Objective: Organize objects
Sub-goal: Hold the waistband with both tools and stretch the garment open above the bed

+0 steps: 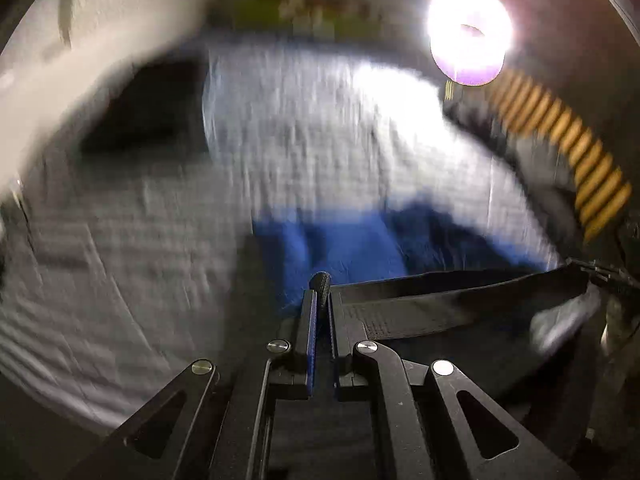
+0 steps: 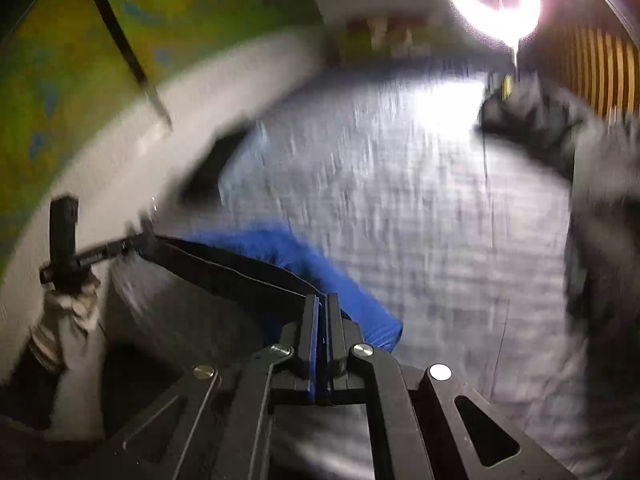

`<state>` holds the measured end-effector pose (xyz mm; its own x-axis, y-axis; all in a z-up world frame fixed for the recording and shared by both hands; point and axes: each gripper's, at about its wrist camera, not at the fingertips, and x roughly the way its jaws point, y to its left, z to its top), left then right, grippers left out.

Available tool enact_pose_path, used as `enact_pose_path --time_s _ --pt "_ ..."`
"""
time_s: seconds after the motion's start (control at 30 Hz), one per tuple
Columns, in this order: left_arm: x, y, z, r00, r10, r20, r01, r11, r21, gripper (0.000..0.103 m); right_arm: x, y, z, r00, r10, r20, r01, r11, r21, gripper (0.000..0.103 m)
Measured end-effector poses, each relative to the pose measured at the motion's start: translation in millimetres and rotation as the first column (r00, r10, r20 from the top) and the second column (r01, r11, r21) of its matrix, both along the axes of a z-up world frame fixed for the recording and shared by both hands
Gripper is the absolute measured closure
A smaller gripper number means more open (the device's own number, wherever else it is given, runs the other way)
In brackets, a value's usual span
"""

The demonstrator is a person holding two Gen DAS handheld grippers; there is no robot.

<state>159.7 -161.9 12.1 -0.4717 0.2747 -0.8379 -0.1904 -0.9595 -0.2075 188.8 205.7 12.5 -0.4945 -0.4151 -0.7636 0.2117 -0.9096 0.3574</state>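
Both views are blurred by motion. My left gripper is shut on one edge of a black cloth, which stretches taut to the right. My right gripper is shut on the other end of the same black cloth, which stretches left toward the left gripper held in a gloved hand. Under the cloth lies a blue item, also seen in the right wrist view, on a grey-white bed sheet.
A bright ring lamp glares at the upper right. A dark heap lies at the sheet's far right, near a striped yellow panel. A black shape sits at the left by a white wall.
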Motion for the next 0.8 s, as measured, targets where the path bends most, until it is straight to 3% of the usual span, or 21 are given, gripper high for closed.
enact_pose_path --time_s 0.07,0.17,0.37,0.43,0.5,0.67,0.8 --pt "13 -1 -24 0.998 -0.014 0.066 0.013 1.000 0.008 0.096 12 -6 -31 0.995 0.033 0.092 -0.032 0.999 -0.011 0.100" --pt "24 -9 -33 0.995 -0.005 0.102 0.001 0.999 0.037 0.091 25 -11 -45 0.988 0.055 0.142 -0.055 0.998 -0.007 0.097" --pt "24 -9 -11 0.999 -0.001 0.036 0.001 1.000 0.019 0.075 29 -1 -28 0.995 0.029 0.095 -0.029 1.000 -0.003 0.097" --pt "21 4 -9 0.999 -0.032 0.017 0.032 0.999 -0.017 0.055 29 -5 -23 0.997 0.030 0.069 -0.031 0.999 0.012 0.096" --pt "13 14 -8 0.999 -0.048 0.015 0.048 0.998 -0.039 0.048 29 -13 -20 0.998 0.039 0.054 -0.042 0.998 0.052 0.090" --pt "2 20 -24 0.998 -0.042 0.039 0.046 0.993 -0.113 0.047 22 -35 -26 0.995 0.092 0.046 -0.096 0.990 0.103 0.086" --pt "9 17 -40 0.996 -0.048 0.075 0.057 0.990 -0.126 0.047 21 -44 -40 0.991 0.118 0.064 -0.127 0.977 0.171 0.083"
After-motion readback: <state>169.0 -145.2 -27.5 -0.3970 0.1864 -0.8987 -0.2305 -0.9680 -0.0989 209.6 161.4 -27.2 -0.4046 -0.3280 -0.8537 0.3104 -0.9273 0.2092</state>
